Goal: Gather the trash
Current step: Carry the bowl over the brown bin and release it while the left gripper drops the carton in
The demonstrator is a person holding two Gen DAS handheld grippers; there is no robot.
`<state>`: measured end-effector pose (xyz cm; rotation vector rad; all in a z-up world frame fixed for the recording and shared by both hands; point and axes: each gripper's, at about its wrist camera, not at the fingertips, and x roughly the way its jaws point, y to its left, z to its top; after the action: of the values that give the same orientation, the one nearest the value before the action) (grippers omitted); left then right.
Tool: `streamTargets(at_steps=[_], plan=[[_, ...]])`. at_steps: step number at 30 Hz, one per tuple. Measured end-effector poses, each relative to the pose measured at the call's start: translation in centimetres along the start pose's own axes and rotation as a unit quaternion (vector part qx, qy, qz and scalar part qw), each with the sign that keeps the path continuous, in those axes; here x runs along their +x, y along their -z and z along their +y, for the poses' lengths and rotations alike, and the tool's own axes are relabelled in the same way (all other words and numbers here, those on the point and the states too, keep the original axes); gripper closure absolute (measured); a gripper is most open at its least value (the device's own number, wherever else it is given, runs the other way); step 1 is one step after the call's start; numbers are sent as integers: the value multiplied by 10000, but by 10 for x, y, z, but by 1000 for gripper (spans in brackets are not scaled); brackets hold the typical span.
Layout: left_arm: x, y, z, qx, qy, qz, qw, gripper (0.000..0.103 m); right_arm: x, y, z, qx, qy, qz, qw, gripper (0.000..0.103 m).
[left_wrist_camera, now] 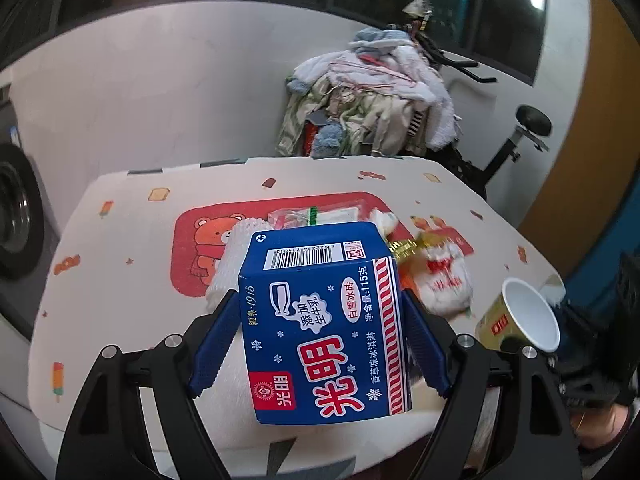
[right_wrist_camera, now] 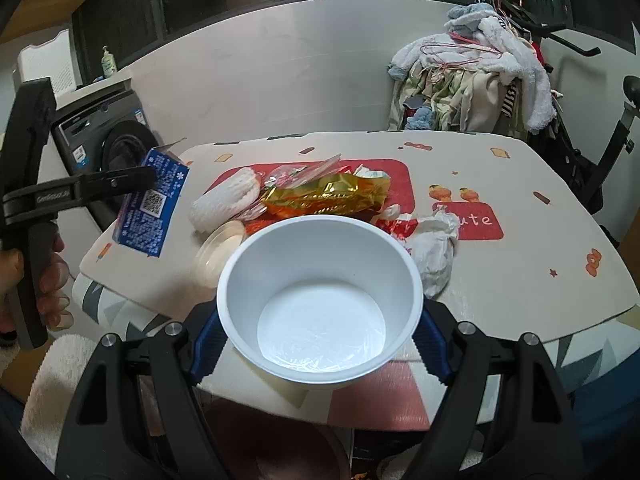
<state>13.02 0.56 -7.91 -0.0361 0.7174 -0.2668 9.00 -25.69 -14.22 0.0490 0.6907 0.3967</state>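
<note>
- My left tool (left_wrist_camera: pixel 320 336) is clamped on a blue ice cream carton (left_wrist_camera: pixel 320 320), one blue finger pressed to each side wall, and holds it up over the near edge of the table (left_wrist_camera: pixel 120 240).
- The carton looks like thin card, probably empty: light, stiff along its folds, easy to crush in the middle. Gripping across the narrow sides, as I do, seems sound.
- My right tool (right_wrist_camera: pixel 320 340) is closed around a white paper bowl (right_wrist_camera: pixel 320 300), fingers against its outer wall, just off the table's near edge.
- The bowl appears empty and light; its thin wall would likely flex, so the firmer rim band is the better place to squeeze.
- More trash lies around the table's middle: a gold foil wrapper (right_wrist_camera: pixel 332 196), a white foam net sleeve (right_wrist_camera: pixel 224 200), a clear plastic lid (right_wrist_camera: pixel 220 248) and a crumpled white bag (right_wrist_camera: pixel 436 252).
- These look soft and slippery; I would pinch a bunched fold rather than a flat face.
</note>
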Motion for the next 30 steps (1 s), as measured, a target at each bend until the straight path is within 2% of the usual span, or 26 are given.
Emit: streamTargets(at_steps=[8,14,21,24,27,30], plan=[[-41,50,-25,626,219,-61,9978,26,-23,21,18,-310,-27,27,9995,24],[-56,98,-45,1077,471,100,9930,26,-30,41,29,-432,-93,95,9990,24],[-45,150,-57,1377,700,498,9867,26,-31,71,34,-466,-41,151,9988,24],[-33,167,-63,1558,645,645,9836,26,-32,86,27,-240,-55,160,9996,24],[-22,180,-64,1516,796,820,9818,26,-32,95,20,-91,-14,163,9998,24],[-7,193,-69,1661,861,1104,9761,26,-30,96,13,65,-35,157,9999,24]])
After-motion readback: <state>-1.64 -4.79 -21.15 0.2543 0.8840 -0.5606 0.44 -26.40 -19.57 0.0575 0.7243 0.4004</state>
